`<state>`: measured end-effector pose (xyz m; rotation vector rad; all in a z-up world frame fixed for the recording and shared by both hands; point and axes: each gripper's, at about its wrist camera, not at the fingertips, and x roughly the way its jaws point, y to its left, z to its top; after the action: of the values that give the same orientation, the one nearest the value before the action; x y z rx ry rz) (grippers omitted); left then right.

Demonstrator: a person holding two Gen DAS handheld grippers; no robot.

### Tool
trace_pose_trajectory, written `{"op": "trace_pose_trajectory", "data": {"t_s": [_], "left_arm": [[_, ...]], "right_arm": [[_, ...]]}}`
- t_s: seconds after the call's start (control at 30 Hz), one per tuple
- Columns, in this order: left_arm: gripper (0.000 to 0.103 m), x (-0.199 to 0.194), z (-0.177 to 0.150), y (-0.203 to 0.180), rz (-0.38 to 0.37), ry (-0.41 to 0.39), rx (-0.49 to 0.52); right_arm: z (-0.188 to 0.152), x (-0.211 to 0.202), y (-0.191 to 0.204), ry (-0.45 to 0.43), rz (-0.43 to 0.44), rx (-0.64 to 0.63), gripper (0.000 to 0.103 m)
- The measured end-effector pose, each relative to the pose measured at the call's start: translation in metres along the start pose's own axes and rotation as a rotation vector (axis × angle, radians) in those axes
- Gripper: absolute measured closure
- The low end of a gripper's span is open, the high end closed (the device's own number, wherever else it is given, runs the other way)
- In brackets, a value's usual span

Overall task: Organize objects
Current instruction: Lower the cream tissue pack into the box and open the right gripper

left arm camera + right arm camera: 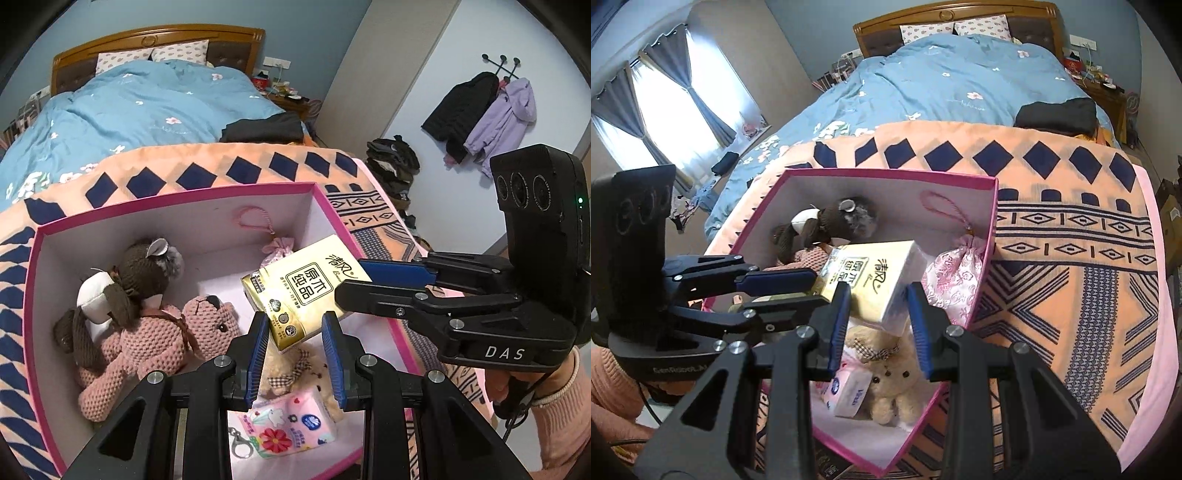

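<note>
Item: tissue pack, qty 1. Soft rectangular pkg, gold-yellow wrapper, dark Chinese characters in a framed panel on the broad face, small round logos near one end, white side showing in the right wrist view. It is held tilted over the open box, above the cream bear, not resting on anything I can see.

Left gripper: fingers pinching one end of the pack. Right gripper: fingers pinching the opposite end.

Box: qty 1, pink rim, white inside, sits on the patterned blanket on the bed.

Contents, counted:
- soft toys, 3: brown knitted doll, pink knitted bear, cream bear w/ checked bow.
- pink flowered tissue pack, 1, by the near wall, touching the cream bear.
- pink drawstring pouch, 1, far-right corner.

Tissue packs overall: 2.

Bkgd: blue quilt, 1; pillows, 2; hanging coats, 2, black and lilac.
</note>
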<state>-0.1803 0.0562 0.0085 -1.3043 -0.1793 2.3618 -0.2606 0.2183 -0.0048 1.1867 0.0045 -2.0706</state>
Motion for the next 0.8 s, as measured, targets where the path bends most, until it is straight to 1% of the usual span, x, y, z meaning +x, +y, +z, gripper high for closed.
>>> {"op": "trace_pose_trajectory", "data": {"t_s": [0.53,0.8], "left_arm": [[0.074,0.024,0.009,0.011,0.033,0.04,-0.01],[0.074,0.04,0.015,0.02,0.041,0.067,-0.049]], "right_arm": [[0.009,0.024,-0.01,0.045,-0.036,0.01,0.068],[0.012,0.035,-0.014,0.069,-0.079,0.017,0.068]]}}
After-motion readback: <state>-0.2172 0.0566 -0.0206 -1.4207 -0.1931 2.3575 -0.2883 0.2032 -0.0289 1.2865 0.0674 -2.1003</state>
